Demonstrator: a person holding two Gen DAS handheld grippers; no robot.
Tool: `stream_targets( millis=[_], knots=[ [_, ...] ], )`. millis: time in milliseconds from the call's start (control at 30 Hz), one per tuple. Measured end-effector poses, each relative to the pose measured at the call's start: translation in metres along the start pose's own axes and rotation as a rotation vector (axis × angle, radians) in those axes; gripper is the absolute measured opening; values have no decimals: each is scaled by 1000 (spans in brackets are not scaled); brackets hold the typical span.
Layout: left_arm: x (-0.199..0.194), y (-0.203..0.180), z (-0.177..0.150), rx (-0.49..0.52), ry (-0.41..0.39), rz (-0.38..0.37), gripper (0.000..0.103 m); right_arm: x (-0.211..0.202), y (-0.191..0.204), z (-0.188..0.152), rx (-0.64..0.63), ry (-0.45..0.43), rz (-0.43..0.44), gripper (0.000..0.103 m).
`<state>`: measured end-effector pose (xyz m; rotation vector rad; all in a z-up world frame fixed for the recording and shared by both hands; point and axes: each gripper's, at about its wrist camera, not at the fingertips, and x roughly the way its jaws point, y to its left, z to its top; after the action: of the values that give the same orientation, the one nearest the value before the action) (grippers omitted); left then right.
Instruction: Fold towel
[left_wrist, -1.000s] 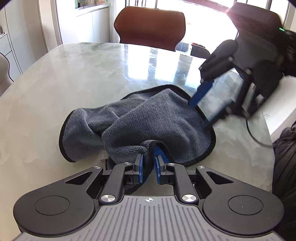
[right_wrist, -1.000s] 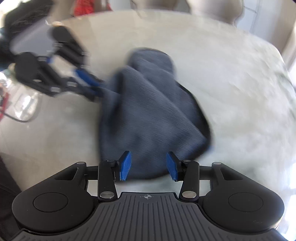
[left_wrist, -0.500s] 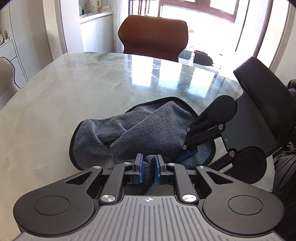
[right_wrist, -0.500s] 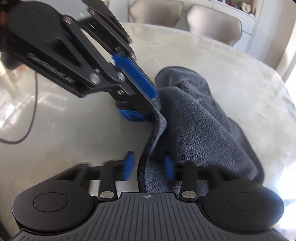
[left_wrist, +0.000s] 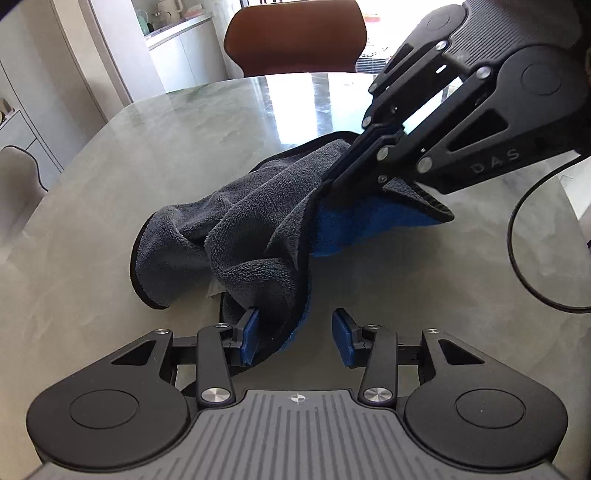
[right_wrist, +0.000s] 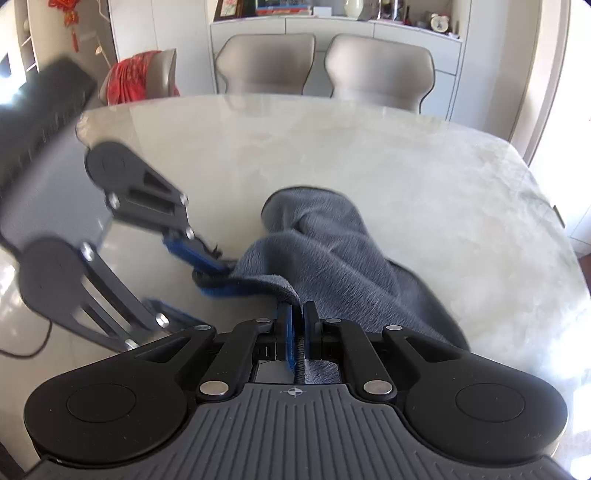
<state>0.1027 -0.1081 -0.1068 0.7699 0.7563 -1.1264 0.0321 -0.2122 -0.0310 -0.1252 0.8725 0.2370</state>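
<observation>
your right tongs (right_wrist: 298, 325) were pressed together on the black-trimmed edge of the towel (right_wrist: 332, 258), the hem caught between the blue pads right at their tips, and they held that edge raised off the table (right_wrist: 424, 177). your left tongs (left_wrist: 294, 334) stood spread — the left pad touched the hanging cloth, the right pad was clear of it, so nothing was pinched there. the towel (left_wrist: 258, 210) was a crumpled grey heap with a blue underside, partly lifted: from the left wrist view it ran away from your left tongs up and to the right toward the right tongs (left_wrist: 332, 182), with a loose rounded lobe sagging to the table on the left. so its long axis lay roughly along the line between your two tools, one end already held, the other dangling just in front of the spread pads. from the right wrist view, the left tongs (right_wrist: 195, 280) sat low and to the left, close beside the blue underside. the left hand was plainly the nearer one to the free edge; i'd judge the next move turned on closing it over the fold draped against its left pad — the cloth lay off-centre there, so a small shift left would likely have seated it better.
</observation>
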Motion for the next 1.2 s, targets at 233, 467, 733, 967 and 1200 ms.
stream_targets(
  millis=[233, 467, 733, 967, 1200],
  knots=[
    [-1, 13, 3, -17, 36, -30, 2, -13, 0, -7, 8, 27, -11, 6],
    [-24, 24, 9, -146, -59, 38, 2, 2, 11, -20, 5, 72, -15, 17],
    [-22, 25, 16, -202, -78, 59, 2, 18, 41, -42, -39, 138, -44, 44],
    [-18, 25, 17, -173, -69, 70, 2, 29, 55, -52, -22, 124, -168, 44],
    [-6, 14, 8, -107, -19, 82, 9, 32, 61, -54, -44, 82, -217, 18]
  ],
)
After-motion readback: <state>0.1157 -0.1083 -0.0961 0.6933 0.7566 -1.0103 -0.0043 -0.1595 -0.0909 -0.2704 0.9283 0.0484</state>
